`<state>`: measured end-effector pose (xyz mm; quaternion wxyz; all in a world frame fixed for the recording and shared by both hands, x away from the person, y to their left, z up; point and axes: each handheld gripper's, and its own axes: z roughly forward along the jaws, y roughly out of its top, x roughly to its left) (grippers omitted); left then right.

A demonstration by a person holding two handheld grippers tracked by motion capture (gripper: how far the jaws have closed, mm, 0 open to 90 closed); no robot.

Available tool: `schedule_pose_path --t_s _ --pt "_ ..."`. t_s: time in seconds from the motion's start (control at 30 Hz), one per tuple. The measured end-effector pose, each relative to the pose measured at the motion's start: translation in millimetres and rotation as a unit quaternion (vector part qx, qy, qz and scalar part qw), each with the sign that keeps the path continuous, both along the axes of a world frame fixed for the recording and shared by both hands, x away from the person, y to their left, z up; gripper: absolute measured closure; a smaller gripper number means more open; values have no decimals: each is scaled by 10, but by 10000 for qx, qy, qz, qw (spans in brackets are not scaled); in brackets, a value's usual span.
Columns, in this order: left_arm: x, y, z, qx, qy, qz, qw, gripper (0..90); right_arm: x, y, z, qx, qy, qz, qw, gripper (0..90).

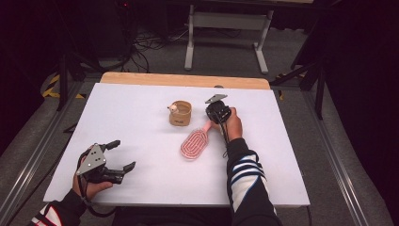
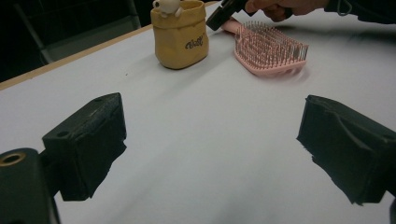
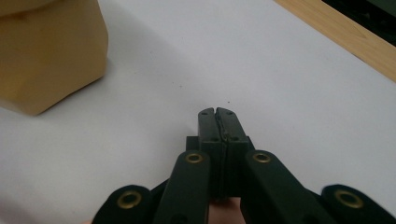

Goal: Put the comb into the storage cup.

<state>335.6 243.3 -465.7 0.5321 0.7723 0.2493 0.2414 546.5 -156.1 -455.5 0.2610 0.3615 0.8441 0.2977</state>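
High view: the brush (image 1: 195, 143) lies mid-table, its handle at the right gripper (image 1: 217, 113), near the pouch (image 1: 180, 113). Left gripper view: the left gripper (image 2: 210, 154) gapes, empty. Right gripper view: jaws pressed together, empty.

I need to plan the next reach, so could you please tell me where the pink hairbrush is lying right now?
In the high view the pink hairbrush lies bristles-up near the table's middle, just right of and nearer than the tan pouch, its handle pointing toward the right gripper.
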Motion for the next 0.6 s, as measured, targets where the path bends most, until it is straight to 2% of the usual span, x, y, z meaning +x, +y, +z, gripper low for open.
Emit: schedule_pose_path --t_s 0.1,0.17,0.27,0.47,0.6 --pt "5 3 -3 -22 17 -1 10000 85 0 26 -16 -91 78 28 9999 900" --pt "10 4 -4 -2 15 -7 10000 85 1 74 -35 -348 44 31 9994 900" --pt "5 7 -6 6 28 -10 10000 86 7 41 -26 -260 143 15 9996 900" --pt "5 5 -15 23 49 -10 10000 87 -9 10 -8 -273 258 -54 9993 900" --pt "-8 5 -18 33 56 13 10000 86 -52 -51 4 -168 390 -130 9990 900"
